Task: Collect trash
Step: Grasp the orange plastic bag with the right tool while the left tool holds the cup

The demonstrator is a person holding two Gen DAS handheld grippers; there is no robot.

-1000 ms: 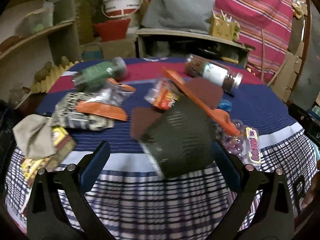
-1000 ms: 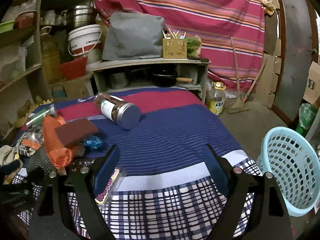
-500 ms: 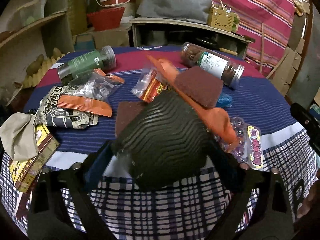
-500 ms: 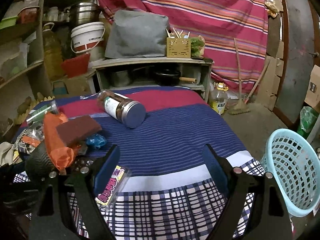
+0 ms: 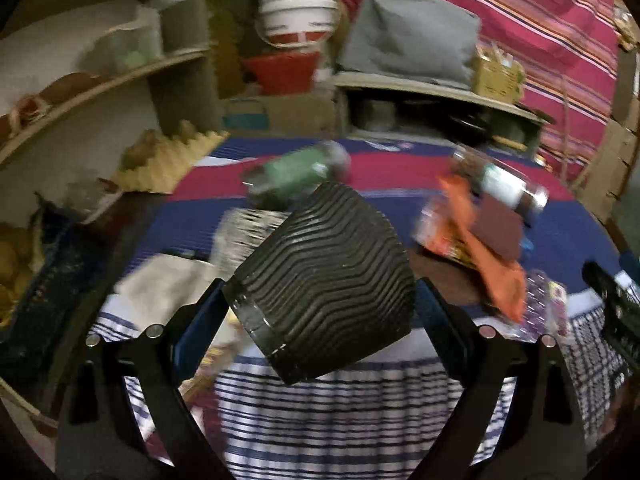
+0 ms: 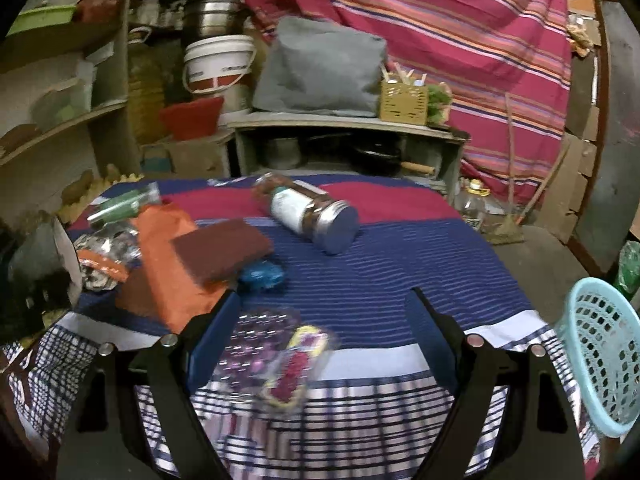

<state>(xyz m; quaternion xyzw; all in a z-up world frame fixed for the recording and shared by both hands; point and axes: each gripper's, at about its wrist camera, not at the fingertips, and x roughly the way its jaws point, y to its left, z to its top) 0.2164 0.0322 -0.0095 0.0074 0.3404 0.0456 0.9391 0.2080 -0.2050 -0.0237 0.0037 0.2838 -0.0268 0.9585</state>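
My left gripper [image 5: 320,292] is shut on a black ribbed cup [image 5: 324,272], held tilted above the striped tablecloth [image 5: 360,412]. Trash lies beyond it: a green tube [image 5: 296,176], an orange wrapper [image 5: 480,256] under a maroon pad [image 5: 500,232], and a lying jar [image 5: 504,184]. My right gripper [image 6: 326,296] stands open over the cloth. A clear blister pack of purple beads [image 6: 276,356] lies under its left finger, untouched. The right wrist view also shows the jar [image 6: 312,216], the maroon pad [image 6: 220,248], the orange wrapper [image 6: 168,280] and a small blue wrapper [image 6: 262,274].
A light blue plastic basket [image 6: 600,360] stands on the floor past the table's right edge. A beige cloth [image 5: 168,284] lies at the table's left. Shelves [image 6: 60,128], a white bucket [image 6: 218,64] and a low bench [image 6: 340,128] stand behind the table.
The black cup went from lying between my left fingers to being gripped and raised off the cloth, and the view swung left. My right gripper shifted over the blister pack.
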